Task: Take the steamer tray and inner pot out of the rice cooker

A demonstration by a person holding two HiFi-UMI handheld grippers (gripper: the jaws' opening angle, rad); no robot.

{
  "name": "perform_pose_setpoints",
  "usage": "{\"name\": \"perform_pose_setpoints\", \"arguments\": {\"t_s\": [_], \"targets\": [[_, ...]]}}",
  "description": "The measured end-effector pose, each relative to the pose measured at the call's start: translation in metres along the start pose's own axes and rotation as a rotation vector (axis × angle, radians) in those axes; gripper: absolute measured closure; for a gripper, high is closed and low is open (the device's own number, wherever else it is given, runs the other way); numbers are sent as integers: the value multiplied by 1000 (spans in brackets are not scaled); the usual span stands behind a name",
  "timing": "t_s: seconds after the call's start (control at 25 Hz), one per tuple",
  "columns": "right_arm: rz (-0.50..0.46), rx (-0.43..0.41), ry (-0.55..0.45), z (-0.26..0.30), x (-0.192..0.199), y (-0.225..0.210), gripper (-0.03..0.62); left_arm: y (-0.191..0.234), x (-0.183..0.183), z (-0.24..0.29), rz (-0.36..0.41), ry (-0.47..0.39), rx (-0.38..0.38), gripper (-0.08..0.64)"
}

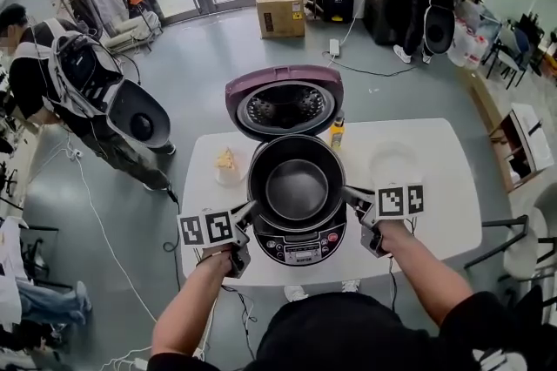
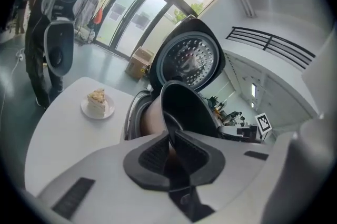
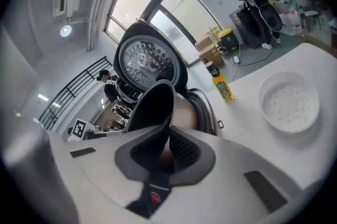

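Two tongs, left (image 1: 247,212) and right (image 1: 350,196), each clamp narrowly on opposite rims of the one inner pot (image 1: 297,186). Two people stand well off on the grey floor (image 1: 218,47). One white bench (image 1: 439,217) carries one open rice cooker (image 1: 301,250) with the pot partly raised out of it. One steamer tray (image 1: 393,162) sits at right, one cake plate (image 1: 228,165) at left, one bottle (image 1: 337,132) behind.

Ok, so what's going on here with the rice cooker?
A person holds a gripper in each hand. The left gripper and the right gripper are each shut on the dark inner pot, on opposite sides of its rim. The pot sits partly raised out of the open rice cooker. The white steamer tray is already out, lying on the table to the cooker's right.
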State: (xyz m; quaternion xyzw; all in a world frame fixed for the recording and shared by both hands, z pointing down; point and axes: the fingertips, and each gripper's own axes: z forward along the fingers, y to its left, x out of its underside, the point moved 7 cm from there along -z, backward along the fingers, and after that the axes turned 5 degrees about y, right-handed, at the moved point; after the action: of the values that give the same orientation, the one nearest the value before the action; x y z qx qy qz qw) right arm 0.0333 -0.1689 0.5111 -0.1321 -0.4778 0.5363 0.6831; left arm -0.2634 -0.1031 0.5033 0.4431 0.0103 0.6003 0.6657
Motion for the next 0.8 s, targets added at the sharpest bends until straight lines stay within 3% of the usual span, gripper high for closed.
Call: {"name": "perform_pose_setpoints", "arguments": {"t_s": [0.52, 0.8], "targets": [[-115, 59, -199, -57, -4, 58, 561, -56, -20, -57, 220, -129, 47, 520], [-141, 101, -280, -93, -7, 45, 557, -92, -25, -39, 255, -162, 82, 522]]}}
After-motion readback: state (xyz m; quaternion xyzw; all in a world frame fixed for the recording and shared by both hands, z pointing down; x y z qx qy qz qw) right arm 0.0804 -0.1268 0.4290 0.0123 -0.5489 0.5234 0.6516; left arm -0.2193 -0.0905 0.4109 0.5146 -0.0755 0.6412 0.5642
